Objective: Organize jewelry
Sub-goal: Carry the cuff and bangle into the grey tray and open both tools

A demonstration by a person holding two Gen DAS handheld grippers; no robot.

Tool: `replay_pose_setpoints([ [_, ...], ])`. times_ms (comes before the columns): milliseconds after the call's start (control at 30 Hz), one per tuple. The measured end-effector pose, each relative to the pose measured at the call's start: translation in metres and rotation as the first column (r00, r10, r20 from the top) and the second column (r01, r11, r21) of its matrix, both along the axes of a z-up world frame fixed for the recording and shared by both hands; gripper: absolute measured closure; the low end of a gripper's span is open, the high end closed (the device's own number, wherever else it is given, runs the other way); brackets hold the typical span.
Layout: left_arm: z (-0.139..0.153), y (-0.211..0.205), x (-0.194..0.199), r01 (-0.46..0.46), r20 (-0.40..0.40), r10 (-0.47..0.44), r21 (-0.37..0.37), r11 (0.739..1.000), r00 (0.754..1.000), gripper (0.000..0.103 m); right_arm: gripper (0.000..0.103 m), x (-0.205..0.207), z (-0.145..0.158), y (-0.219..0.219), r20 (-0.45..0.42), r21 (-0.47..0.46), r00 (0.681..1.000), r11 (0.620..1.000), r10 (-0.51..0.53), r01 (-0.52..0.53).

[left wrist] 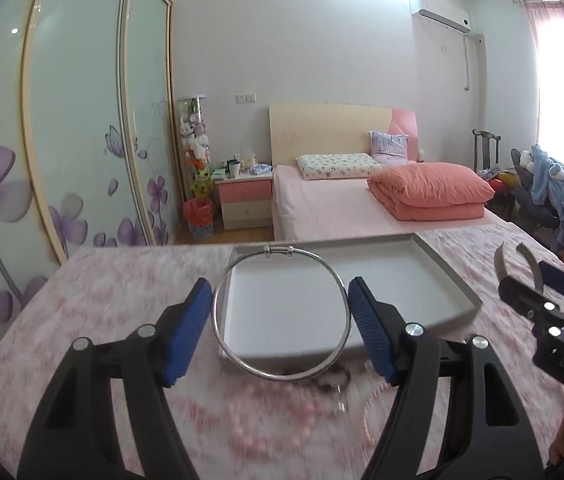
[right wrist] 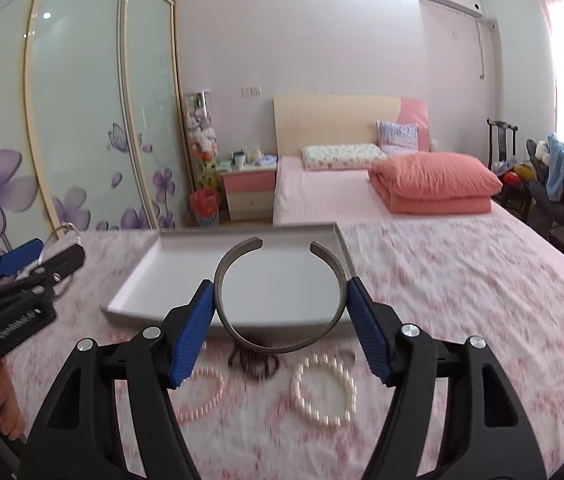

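**Two bangles held above the pink-clothed table**

The left hand-held gripper (left wrist: 280, 320) is clamped on a thin silver bangle (left wrist: 242, 354); the right hand-held gripper (right wrist: 280, 320) is clamped on an open grey cuff bracelet (right wrist: 238, 334). Below, near the table's (right wrist: 442, 280) front edge, lie a pink bead bracelet (right wrist: 202, 392), a white pearl bracelet (right wrist: 324, 390) and a blurred dark piece. An empty grey tray (right wrist: 130, 292) sits toward the far edge. Beyond stand a bed (right wrist: 322, 196), a floral wardrobe (right wrist: 78, 120) and a nightstand (right wrist: 248, 194).
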State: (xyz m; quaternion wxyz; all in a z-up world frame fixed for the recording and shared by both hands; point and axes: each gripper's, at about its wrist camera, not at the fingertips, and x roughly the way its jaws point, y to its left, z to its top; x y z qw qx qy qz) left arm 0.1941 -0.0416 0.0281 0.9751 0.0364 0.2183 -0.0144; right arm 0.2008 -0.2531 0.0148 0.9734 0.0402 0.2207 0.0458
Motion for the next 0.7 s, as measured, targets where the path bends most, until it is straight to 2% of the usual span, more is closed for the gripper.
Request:
replay_pose_setpoints([
  [167, -0.003, -0.003, 0.044, -0.019, -0.014, 0.019, -0.003, 1.0, 1.0, 0.034, 0.036, 0.039, 0.002, 0.001, 0.027, -0.003, 1.0, 1.0, -0.004, 0.004],
  [267, -0.007, -0.005, 0.07, -0.027, -0.025, 0.027, 0.003, 1.0, 0.999, 0.034, 0.036, 0.064, -0.001, 0.001, 0.012, -0.004, 1.0, 1.0, -0.009, 0.009],
  [500, -0.032, -0.003, 0.127, -0.027, -0.117, 0.025, -0.019, 0.999, 0.993, 0.034, 0.036, 0.123, -0.028, 0.007, -0.104, 0.009, 0.994, 1.0, 0.01, -0.009],
  [700, -0.058, 0.002, 0.154, -0.026, -0.199, 0.014, -0.056, 0.998, 0.98, 0.034, 0.036, 0.155, -0.052, 0.011, -0.218, 0.022, 0.976, 0.999, 0.031, -0.026],
])
